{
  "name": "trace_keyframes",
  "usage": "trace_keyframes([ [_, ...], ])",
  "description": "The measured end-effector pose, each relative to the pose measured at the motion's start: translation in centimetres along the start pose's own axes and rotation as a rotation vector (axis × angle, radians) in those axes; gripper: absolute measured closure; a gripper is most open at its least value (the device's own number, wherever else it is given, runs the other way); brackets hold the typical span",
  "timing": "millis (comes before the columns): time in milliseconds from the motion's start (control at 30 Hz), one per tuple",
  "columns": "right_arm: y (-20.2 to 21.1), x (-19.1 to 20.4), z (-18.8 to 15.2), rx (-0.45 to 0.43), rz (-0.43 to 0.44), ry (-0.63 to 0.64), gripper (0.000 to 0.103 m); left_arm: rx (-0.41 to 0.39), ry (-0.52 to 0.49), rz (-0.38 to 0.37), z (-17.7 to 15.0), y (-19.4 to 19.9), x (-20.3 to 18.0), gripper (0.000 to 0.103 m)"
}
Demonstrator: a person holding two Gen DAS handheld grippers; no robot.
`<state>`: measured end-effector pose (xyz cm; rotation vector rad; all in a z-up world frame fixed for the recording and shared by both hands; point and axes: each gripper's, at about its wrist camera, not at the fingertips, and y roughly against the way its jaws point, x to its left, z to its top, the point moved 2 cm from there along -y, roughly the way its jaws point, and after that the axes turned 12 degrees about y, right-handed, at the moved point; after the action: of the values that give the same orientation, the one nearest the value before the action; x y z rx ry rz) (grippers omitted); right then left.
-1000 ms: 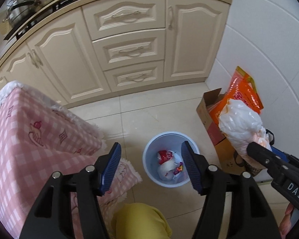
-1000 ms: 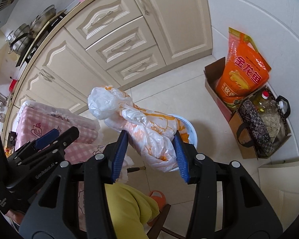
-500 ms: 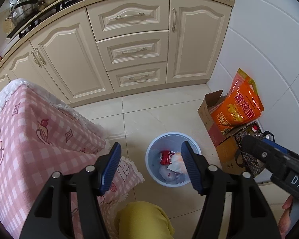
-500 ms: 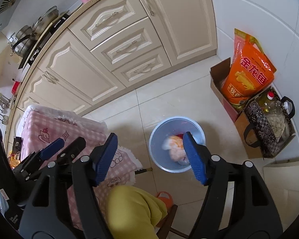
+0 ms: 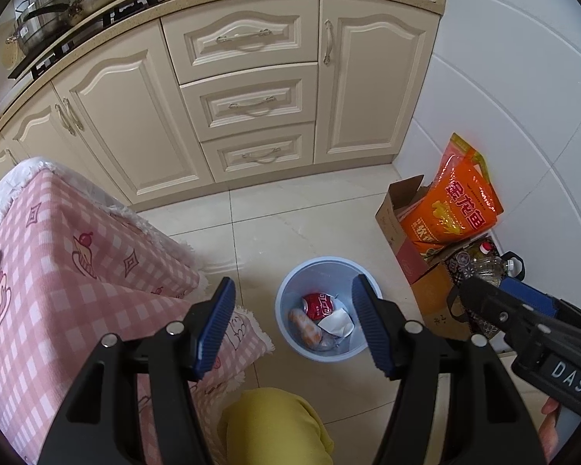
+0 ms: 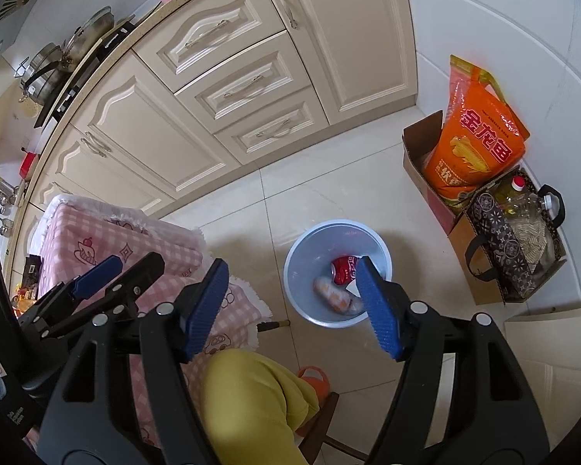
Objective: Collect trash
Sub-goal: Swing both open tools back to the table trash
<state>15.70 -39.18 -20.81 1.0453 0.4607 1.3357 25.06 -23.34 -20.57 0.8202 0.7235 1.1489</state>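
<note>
1. From my left gripper [image 5: 292,323], jaws spread with nothing between them, I look past the pink checked cloth [image 5: 58,271] at about 9 o'clock; whatever trash remains would be that way, though the little I can see at its left edge is too small to name.
2. The blue bin [image 5: 286,294] sits on the floor dead ahead and below, framed between the left fingers. My right gripper [image 6: 292,298] hangs over it too, jaws wide and empty, with the bin at roughly 1 o'clock between its pads.
3. Both grippers are near the bin; I judge the left one closer to the cloth-covered worktop, so it should take the next pick.
4. Count in the bin: one red can [image 6: 342,267], one orange-and-white bag [image 6: 331,292] lying with its long axis from 10 to 4 o'clock, one white scrap [image 5: 335,323].
5. At 3 o'clock: one cardboard box [image 6: 418,155], one orange sack [image 6: 480,135], one patterned bag [image 6: 499,240].
</note>
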Motion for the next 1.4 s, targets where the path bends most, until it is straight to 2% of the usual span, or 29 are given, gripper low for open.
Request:
trace_keyframes([
  [333,2.7,0.6,-0.9,-0.035,-0.015,-0.010,0.031,-0.041,-0.010,-0.018,-0.6,2.8,-0.4,0.041],
  [767,8.6,4.4,-2.4,-0.139,-0.017,0.039,0.029,-0.146,-0.007,-0.057,-1.9,9.2,1.1,0.041],
  [1067,12.4,8.5,-3.4,-0.222,-0.003,0.097,0.026,-0.242,0.030,-0.078,-2.9,14.6,4.1,0.040],
  [1400,14.8,14.6,-4.2,-0.285,0.042,0.221,0.024,-0.345,0.120,-0.051,-3.7,19.6,9.5,0.039],
])
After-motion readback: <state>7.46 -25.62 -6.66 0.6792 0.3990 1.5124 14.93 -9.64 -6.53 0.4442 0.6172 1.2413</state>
